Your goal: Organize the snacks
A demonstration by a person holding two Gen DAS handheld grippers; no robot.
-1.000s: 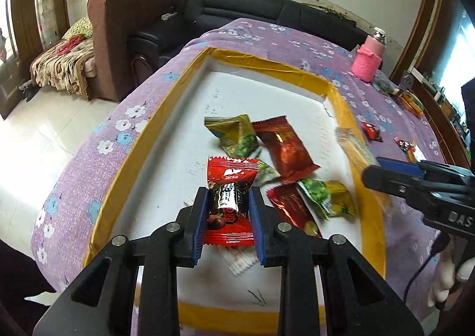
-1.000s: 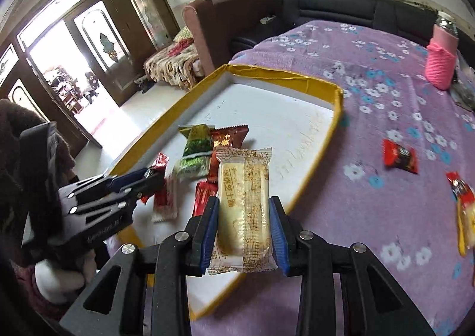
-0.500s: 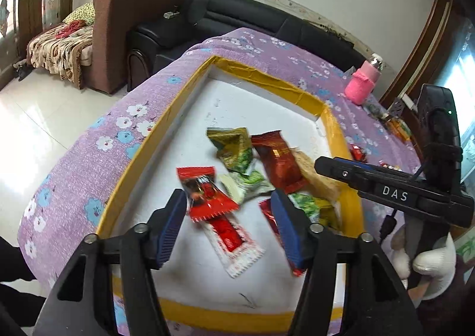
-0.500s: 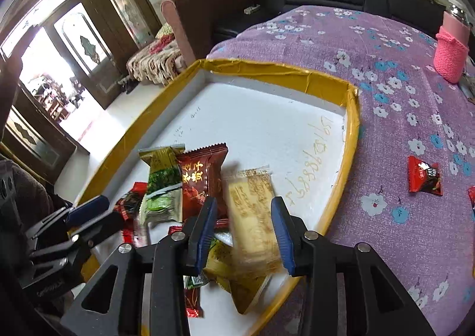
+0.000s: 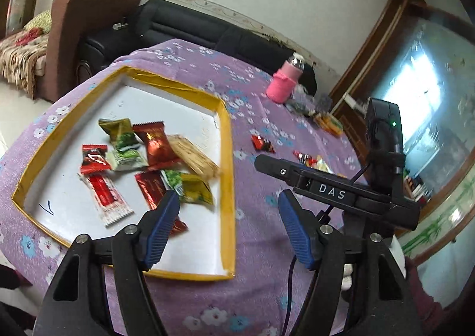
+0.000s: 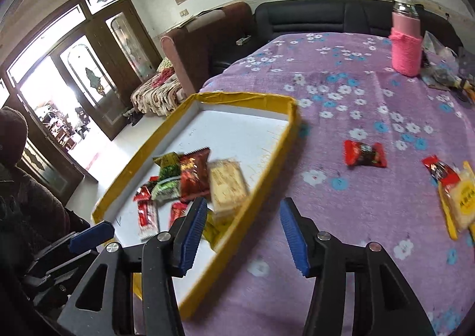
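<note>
A shallow white tray with a yellow rim (image 5: 227, 140) (image 6: 289, 128) lies on the purple flowered cloth. It holds several snack packets: red ones (image 5: 94, 158), green ones (image 5: 126, 140), a dark red one (image 5: 156, 147) (image 6: 194, 177) and a pale biscuit pack (image 5: 194, 158) (image 6: 227, 184). My left gripper (image 5: 228, 226) is open and empty above the tray's near right corner. My right gripper (image 6: 242, 235) is open and empty over the tray's right rim. Loose red candies (image 6: 365, 153) (image 5: 262, 143) and a yellow pack (image 6: 460, 199) lie on the cloth to the right.
A bottle in a pink knitted sleeve (image 6: 406, 42) (image 5: 283, 83) stands at the far side of the table beside some clutter (image 6: 442, 74). A black sofa (image 5: 184, 30) and a brown armchair (image 5: 77, 27) stand beyond the table.
Both grippers opened and let go: the red candy and the biscuit pack now lie in the tray. Both grippers pulled back and swung right, towards the loose snacks.
</note>
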